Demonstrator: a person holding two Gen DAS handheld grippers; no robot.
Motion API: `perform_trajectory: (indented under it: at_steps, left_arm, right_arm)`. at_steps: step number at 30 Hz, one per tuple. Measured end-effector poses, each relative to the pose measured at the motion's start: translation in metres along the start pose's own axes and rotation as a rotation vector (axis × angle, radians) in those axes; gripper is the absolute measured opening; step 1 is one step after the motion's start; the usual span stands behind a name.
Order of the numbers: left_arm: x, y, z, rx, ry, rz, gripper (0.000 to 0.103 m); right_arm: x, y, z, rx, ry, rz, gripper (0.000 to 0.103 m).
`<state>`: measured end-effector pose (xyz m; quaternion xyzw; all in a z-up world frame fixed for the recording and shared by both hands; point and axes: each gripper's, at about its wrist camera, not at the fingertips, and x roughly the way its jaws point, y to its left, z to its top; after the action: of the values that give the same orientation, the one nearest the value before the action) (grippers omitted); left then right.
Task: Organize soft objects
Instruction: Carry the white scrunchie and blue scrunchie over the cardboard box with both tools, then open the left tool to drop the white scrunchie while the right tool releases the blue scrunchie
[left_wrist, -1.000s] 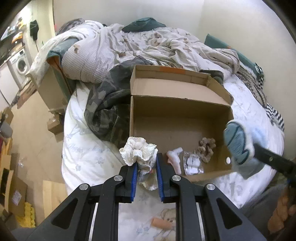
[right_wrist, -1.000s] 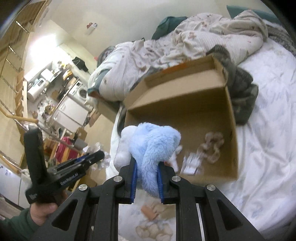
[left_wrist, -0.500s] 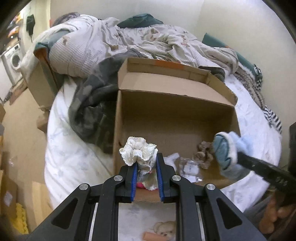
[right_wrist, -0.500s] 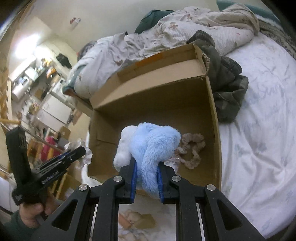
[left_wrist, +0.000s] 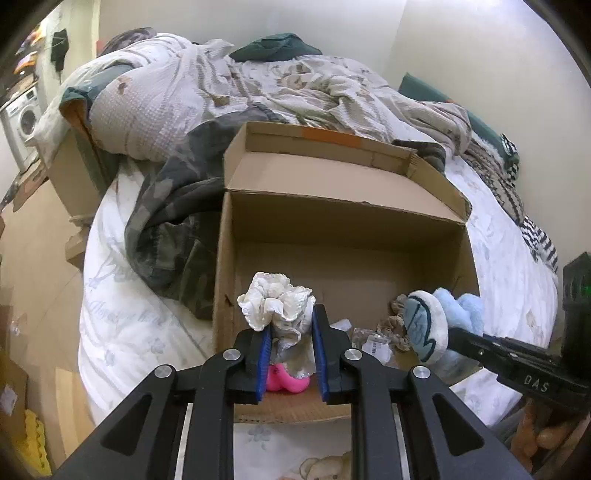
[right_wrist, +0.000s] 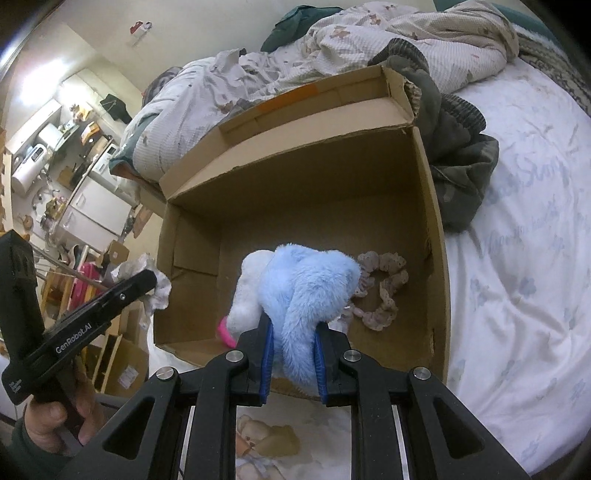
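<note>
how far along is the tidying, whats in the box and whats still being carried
Done: a beige scrunchie, a pink item and small clear packets already lie in the cardboard box. In hand: the left claw grips a white scrunchie, the right claw a blue plush, both over the box. Left: releasing both.

Readable text:
- "GenRobot.AI", white lettering, on the black plastic left gripper (right_wrist: 147, 282) body.
- "DAS", white lettering, on the black plastic right gripper (left_wrist: 448, 334) body.
- Script print on white bedsheet (right_wrist: 524, 229): illegible.
</note>
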<state>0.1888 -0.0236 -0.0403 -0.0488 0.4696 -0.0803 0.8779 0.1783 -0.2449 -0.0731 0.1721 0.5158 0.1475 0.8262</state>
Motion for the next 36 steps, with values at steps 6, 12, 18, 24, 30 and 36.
perform_trajectory:
  at_steps: [6,12,18,24,30,36]
  left_arm:
    - [0.0062,-0.0002,0.0018,0.004,0.018,-0.011,0.017]
    - [0.0066,-0.0013,0.0039,-0.007,0.013,-0.014,0.019]
    - [0.0091,-0.0020,0.0029,-0.014,0.030,-0.016,0.023]
    - [0.0081,0.0011,0.0022,-0.033,0.035,-0.010,0.058]
    - [0.0077,0.0012,0.0009,-0.033,0.044,0.012,0.061]
    - [0.0072,0.0013,0.0000,-0.033,0.048,0.014,0.061]
  right_arm:
    - [0.0037,-0.0051,0.0030,0.017,0.008,-0.008,0.021]
    - [0.0071,-0.0051,0.0036,0.015,0.016,-0.013,0.021]
    - [0.0080,-0.0021,0.0041,-0.003,0.021,-0.007,0.021]
    - [0.0084,-0.0026,0.0054,-0.002,0.017,-0.012,0.021]
    - [0.0075,-0.0043,0.0041,0.002,0.011,-0.011,0.022]
    - [0.0059,-0.0076,0.0048,0.015,-0.001,-0.010,0.026]
